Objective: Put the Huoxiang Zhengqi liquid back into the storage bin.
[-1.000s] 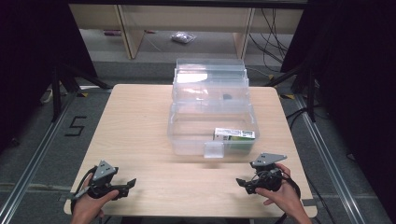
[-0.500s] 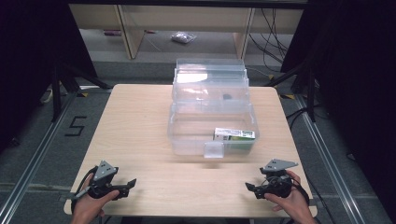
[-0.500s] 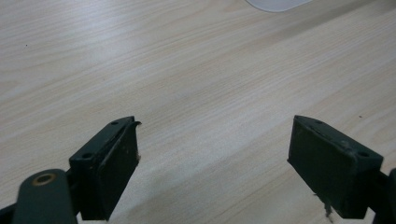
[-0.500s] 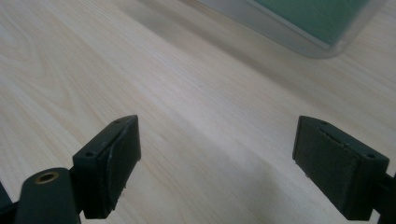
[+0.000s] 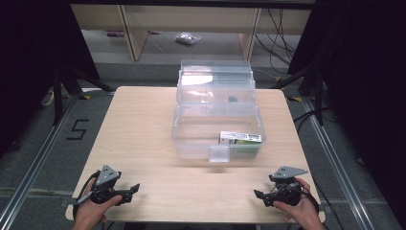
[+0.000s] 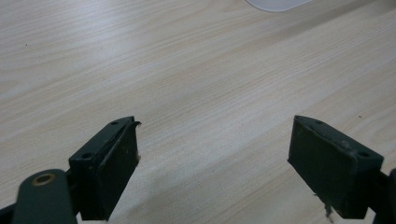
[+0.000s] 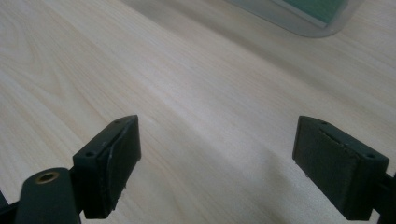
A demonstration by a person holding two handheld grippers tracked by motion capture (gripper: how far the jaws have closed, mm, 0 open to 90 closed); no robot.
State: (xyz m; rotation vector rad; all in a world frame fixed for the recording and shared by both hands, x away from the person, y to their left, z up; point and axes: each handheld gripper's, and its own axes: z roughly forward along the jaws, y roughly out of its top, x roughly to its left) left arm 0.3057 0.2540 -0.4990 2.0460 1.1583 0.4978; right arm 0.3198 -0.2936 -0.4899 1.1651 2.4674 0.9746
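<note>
One clear plastic box [image 5: 218,129] stands mid-worktop, its lid raised at the far side, with one green-and-white carton [image 5: 240,138] in its near right corner. Two grippers rest near the worktop's [image 5: 143,124] near edge: the left gripper [image 5: 131,190] at the left corner, the right gripper [image 5: 261,196] at the right, both with jaws apart and nothing between. Bare wood lies open between them and the box.

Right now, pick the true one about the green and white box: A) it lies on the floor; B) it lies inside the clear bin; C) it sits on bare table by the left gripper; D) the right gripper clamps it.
B: the green and white box lies within the walls of the clear bin, far from both open grippers.
</note>
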